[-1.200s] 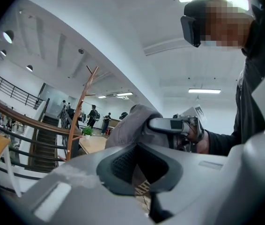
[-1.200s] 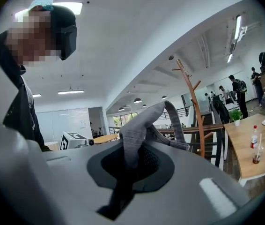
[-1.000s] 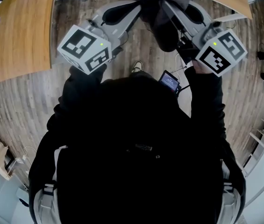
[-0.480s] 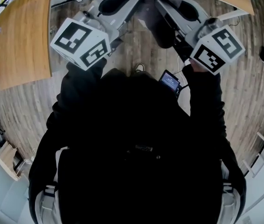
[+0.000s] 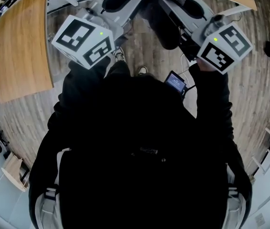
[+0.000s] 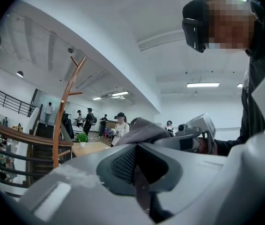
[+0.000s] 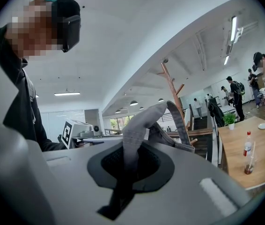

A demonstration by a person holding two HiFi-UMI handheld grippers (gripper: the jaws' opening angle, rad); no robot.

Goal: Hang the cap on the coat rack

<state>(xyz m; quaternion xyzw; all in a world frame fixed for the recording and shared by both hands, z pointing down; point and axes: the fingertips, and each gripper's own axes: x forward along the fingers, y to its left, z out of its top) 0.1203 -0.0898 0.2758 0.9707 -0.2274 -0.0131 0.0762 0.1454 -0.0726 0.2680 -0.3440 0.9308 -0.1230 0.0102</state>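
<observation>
The left gripper (image 6: pixel 138 165) has its jaws pressed together on an edge of the grey cap (image 6: pixel 142 128), which bunches up just beyond them. The right gripper (image 6: pixel 195 131) sits at the cap's far side. The person (image 6: pixel 260 78) holding both looms at the right in a dark jacket. Off to the left stands the wooden rack (image 6: pixel 63 111) — upright, well apart from the cap. Past it are a plant (image 6: pixel 82 137) on a table (image 6: pixel 92 148) and people standing about.

Wooden table (image 7: pixel 239 150), bottle (image 7: pixel 248 143), potted plant (image 7: pixel 229 119), small dish (image 7: pixel 263 125) on top
</observation>
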